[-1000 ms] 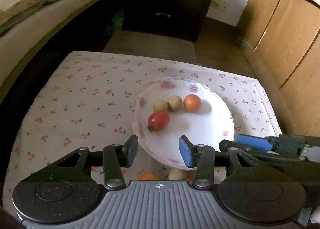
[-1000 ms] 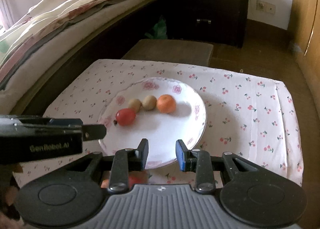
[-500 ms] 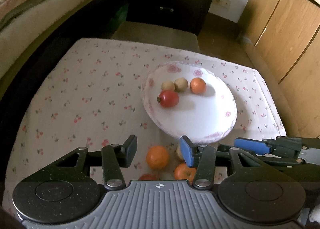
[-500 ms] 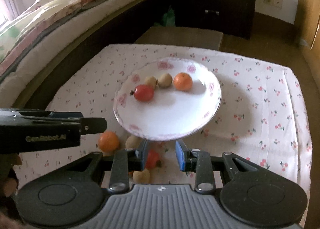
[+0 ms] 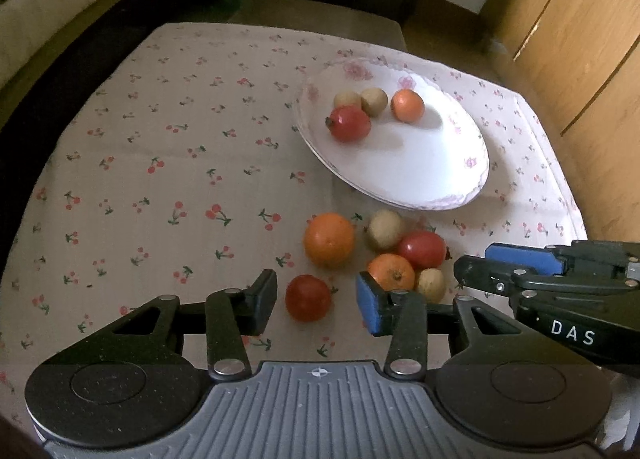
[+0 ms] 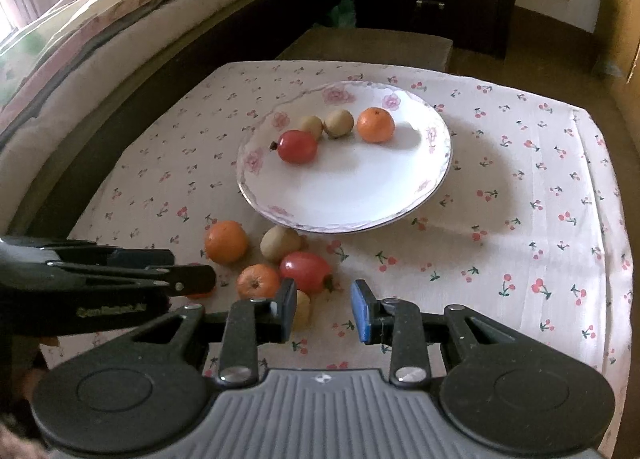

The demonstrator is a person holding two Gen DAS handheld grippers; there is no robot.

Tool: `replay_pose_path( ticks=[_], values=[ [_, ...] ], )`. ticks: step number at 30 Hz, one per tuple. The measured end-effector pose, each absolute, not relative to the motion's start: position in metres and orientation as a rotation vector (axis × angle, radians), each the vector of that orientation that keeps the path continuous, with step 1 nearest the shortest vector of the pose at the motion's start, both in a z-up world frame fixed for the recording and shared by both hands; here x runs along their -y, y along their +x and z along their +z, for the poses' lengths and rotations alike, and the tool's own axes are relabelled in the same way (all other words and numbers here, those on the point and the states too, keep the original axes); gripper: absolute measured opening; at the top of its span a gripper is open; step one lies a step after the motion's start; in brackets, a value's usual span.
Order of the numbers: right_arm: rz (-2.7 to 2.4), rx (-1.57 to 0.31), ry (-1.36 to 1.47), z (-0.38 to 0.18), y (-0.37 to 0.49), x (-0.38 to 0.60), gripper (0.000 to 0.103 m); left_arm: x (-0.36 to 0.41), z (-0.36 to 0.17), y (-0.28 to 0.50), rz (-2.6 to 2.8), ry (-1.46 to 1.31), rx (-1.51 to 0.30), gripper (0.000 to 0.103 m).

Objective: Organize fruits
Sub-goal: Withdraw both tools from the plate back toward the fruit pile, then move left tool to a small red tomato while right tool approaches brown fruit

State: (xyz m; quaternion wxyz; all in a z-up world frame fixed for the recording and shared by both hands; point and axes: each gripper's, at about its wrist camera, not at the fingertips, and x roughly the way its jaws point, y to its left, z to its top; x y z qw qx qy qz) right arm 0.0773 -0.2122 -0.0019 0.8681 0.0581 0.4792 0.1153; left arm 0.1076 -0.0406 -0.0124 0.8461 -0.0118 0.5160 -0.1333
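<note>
On the desk covered by a cherry-print cloth (image 5: 160,163), a white floral-rimmed china plate (image 5: 420,171) toward the far right corner holds four fruits, while six more lie loose on the cloth near the front edge. The left tongs (image 5: 316,301) stand apart and empty with a small round red fruit (image 5: 308,297) between their tips. The right tongs (image 6: 324,309) are likewise apart and empty, just beside a small pale tan fruit (image 6: 302,315). These fruits look light, smooth and apt to roll, the red one probably soft-skinned, so a gentle pinch across its widest middle seems best.
</note>
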Motion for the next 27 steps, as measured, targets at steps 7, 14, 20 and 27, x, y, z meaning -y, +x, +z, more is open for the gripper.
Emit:
replay_pose_path(
  ticks=[7, 14, 20, 27],
  values=[
    [0.247, -1.025, 0.119, -0.01, 0.078, 0.21, 0.033, 0.045, -0.026, 0.113, -0.267, -0.006, -1.117, 0.05],
    [0.244, -1.038, 0.137, -0.014, 0.084, 0.212, 0.035, 0.047, -0.029, 0.116, -0.258, 0.002, -1.112, 0.037],
    [0.268, -1.051, 0.141, -0.017, 0.088, 0.206, 0.037, 0.042, -0.024, 0.113, -0.265, -0.002, -1.103, 0.035],
    [0.317, -1.064, 0.139, -0.026, 0.092, 0.195, 0.038, 0.04, -0.024, 0.114, -0.27, -0.019, -1.108, 0.035]
  ],
)
